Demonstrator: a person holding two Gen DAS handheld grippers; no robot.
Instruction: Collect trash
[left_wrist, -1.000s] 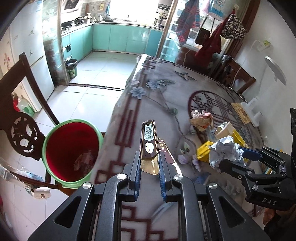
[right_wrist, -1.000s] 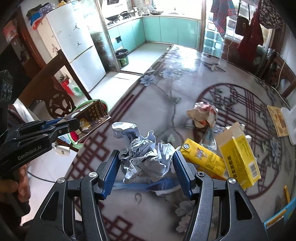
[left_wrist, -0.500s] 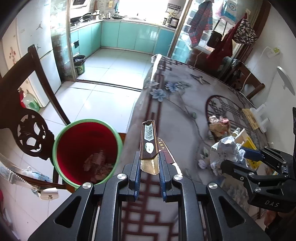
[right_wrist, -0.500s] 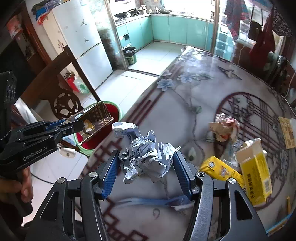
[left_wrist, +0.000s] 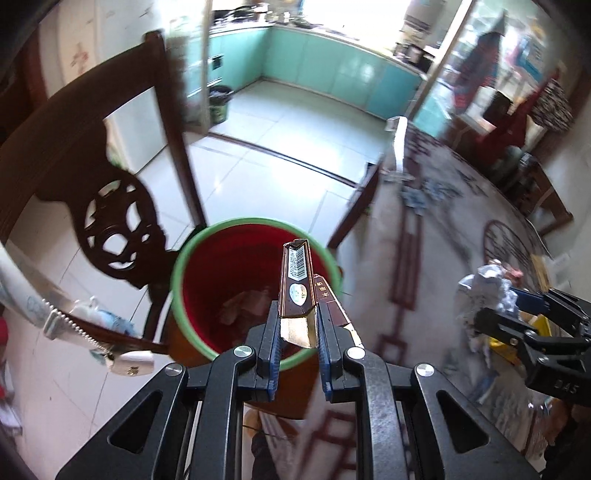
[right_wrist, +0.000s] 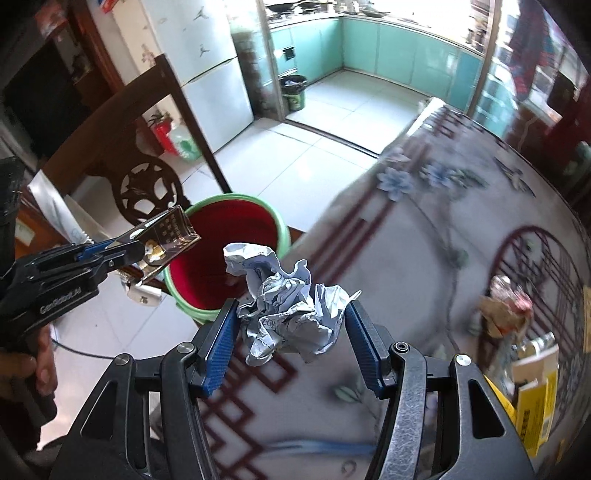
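Trash in both grippers at once. Left gripper (left_wrist: 298, 334) has its jaws pinched tight on a flattened brown cigarette box (left_wrist: 297, 284), gold foil showing at the torn end between the pads, barcode strip pointing toward twelve o'clock. That box hangs right above the red bucket (left_wrist: 221, 280) with the green rim, which stands on the tiled floor beside a dark carved chair (left_wrist: 110, 236); a few scraps lie at the bottom of the bucket. From the right wrist view, the same left gripper (right_wrist: 136, 251) comes in from nine o'clock, box (right_wrist: 170, 236) poised over the bucket (right_wrist: 207, 269) at its nine o'clock rim.

Right gripper (right_wrist: 291, 328) is clamped on a crumpled paper ball (right_wrist: 288, 306), blue pads pressing both flanks, the wad lifted above the patterned tablecloth (right_wrist: 424, 258) near the table's edge, the bucket at about eleven o'clock from it. In the left wrist view that gripper (left_wrist: 498, 310) sits at three o'clock with the paper (left_wrist: 480, 288) bulging out front.

Over at four o'clock in the right wrist view, a yellow carton (right_wrist: 535, 398) and a crushed wrapper (right_wrist: 506, 310) lie on the table.
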